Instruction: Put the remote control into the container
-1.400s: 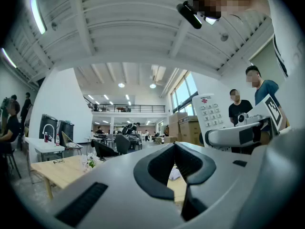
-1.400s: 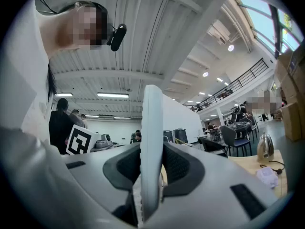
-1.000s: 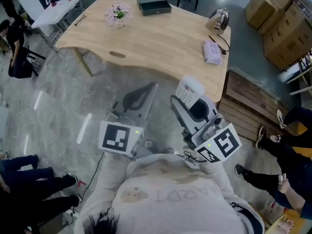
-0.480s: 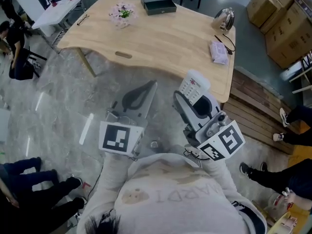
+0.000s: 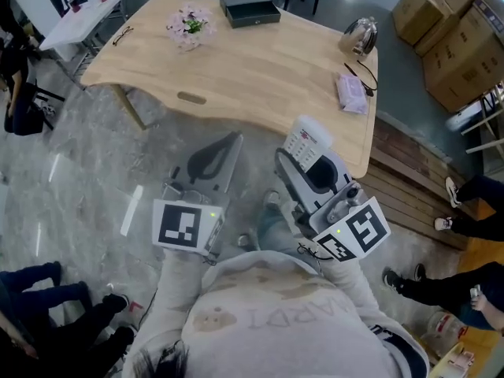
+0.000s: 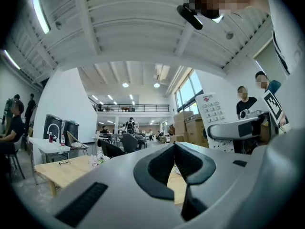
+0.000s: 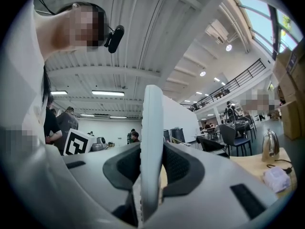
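The right gripper (image 5: pixel 315 178) is squeezed tight on the white remote control (image 5: pixel 304 138). The remote control sticks up out of the jaws with its buttons showing. It is held in the air by the near edge of the wooden table (image 5: pixel 260 77), toward the table's right end. The left gripper (image 5: pixel 220 154) is just to the left, over the grey floor (image 5: pixel 94 172). Its jaws are pressed together with nothing in them.

The dark box (image 5: pixel 250 8) sits at the far edge of the table, well apart from the remote control. Most of the table top lies between them. A bunch of pink flowers (image 5: pixel 187 28) stands to the left of the dark box. A shiny kettle (image 5: pixel 358 34) stands at the far right corner. A soft packet (image 5: pixel 352 91) lies nearer, by the right edge.

To the right of the table is a wooden pallet (image 5: pixel 409 183), and far right are cardboard boxes (image 5: pixel 457 30). A small white table (image 5: pixel 79 18) stands far left. Other people's legs and shoes (image 5: pixel 453 227) show at the left and right edges.
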Demonstrator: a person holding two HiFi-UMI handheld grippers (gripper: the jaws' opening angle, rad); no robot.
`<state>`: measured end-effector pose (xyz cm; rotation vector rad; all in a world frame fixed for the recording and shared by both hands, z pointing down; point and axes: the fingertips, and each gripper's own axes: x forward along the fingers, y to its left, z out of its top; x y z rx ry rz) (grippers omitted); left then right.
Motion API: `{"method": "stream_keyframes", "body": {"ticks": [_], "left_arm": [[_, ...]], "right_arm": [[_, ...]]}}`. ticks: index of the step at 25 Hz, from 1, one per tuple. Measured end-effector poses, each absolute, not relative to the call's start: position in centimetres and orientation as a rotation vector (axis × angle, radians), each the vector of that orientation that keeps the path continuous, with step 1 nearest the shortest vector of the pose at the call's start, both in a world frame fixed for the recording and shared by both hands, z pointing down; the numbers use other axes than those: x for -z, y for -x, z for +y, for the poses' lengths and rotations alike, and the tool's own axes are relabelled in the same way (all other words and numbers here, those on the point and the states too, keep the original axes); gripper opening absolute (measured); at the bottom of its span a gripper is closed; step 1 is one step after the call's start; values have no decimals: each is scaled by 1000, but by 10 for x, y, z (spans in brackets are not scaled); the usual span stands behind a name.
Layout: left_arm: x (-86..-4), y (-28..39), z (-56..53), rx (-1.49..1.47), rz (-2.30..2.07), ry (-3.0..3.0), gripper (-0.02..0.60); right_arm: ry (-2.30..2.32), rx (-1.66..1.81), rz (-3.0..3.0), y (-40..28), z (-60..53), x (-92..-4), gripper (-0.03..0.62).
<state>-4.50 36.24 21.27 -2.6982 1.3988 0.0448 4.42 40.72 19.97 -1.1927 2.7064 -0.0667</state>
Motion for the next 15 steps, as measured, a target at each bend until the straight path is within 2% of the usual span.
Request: {"method": "stream_keyframes", "body": {"ticks": [6,15], "left_arm": [[-209,23,300,-28,1424,2668,0],[-194,-48,204,-5,1420,2640,0]], "right_arm": [[1150,78,2707,-68,342,-200,103],[1091,78,2699,-133,245,-192,103]]}}
